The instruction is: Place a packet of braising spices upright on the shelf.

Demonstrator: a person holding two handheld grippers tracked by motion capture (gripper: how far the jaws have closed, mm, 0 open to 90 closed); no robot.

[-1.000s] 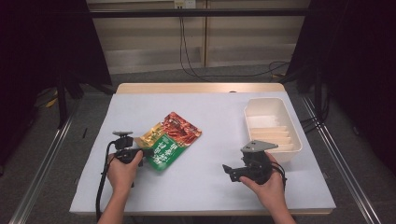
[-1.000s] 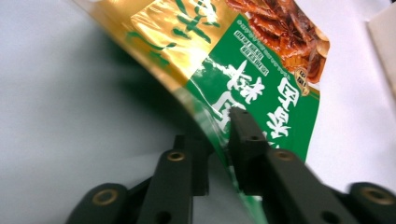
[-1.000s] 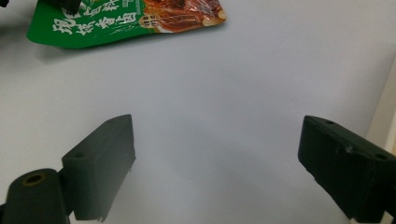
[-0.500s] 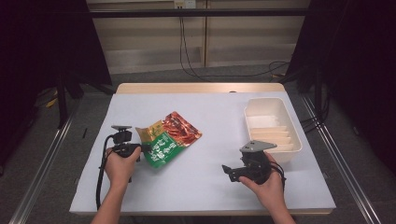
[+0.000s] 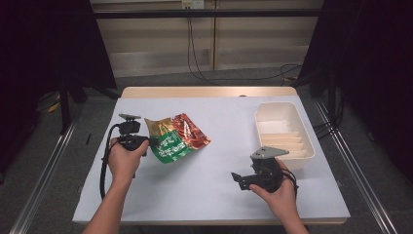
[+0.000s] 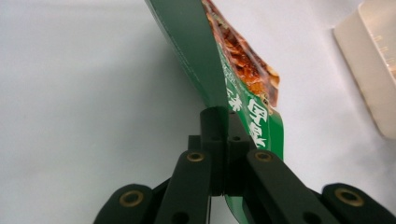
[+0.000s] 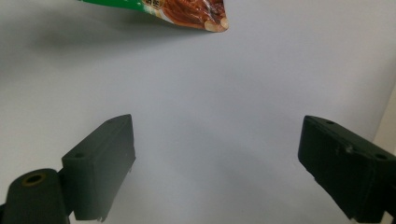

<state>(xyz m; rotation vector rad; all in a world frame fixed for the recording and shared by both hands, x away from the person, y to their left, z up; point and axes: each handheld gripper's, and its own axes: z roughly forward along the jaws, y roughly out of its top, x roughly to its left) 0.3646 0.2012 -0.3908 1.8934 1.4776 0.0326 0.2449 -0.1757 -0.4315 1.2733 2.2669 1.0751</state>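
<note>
Presently, the green/red pouch point(image 6: 243, 88) is clamped edge-on betw. the left gripper point(image 6: 219, 140) fingers, fully closed; right gripper point(image 7: 217, 168) fingers are held wide apart, nothing gripped, bench point(image 7: 210, 93) beneath.

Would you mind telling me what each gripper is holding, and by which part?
The left gripper pinches the green snack packet by its near edge. The right gripper is open and holds nothing.

Left gripper point(image 5: 152, 142), jaws just closed on the packet's point(image 5: 179, 138) edge, has lifted it off the table point(image 5: 204, 185), farther from the person.
</note>
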